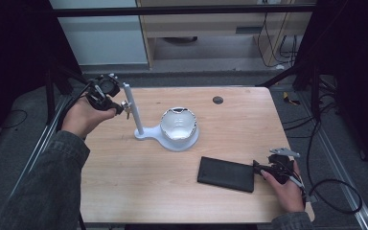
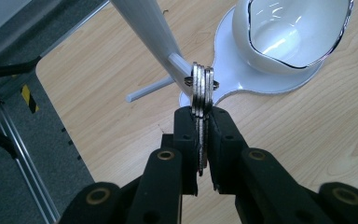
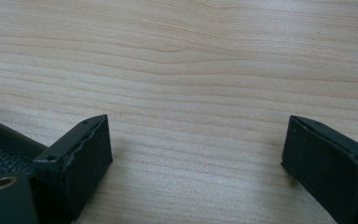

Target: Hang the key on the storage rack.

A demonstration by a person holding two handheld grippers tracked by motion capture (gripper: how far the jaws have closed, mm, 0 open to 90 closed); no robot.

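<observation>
Left hand-held gripper (image 2: 200, 116) clenched on keys (image 2: 201, 88), apparently touching stand peg (image 2: 179, 63). Right hand-held gripper (image 3: 196, 154) released near wallet (image 1: 226, 173).

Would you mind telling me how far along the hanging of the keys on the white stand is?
Done: the left hand-held gripper is shut on the bunch of keys and has it at the peg of the white stand. In hand: the key ring sits at the peg's tip. Left: settling it there and letting go. The right hand-held gripper rests open beside the black wallet.
</observation>
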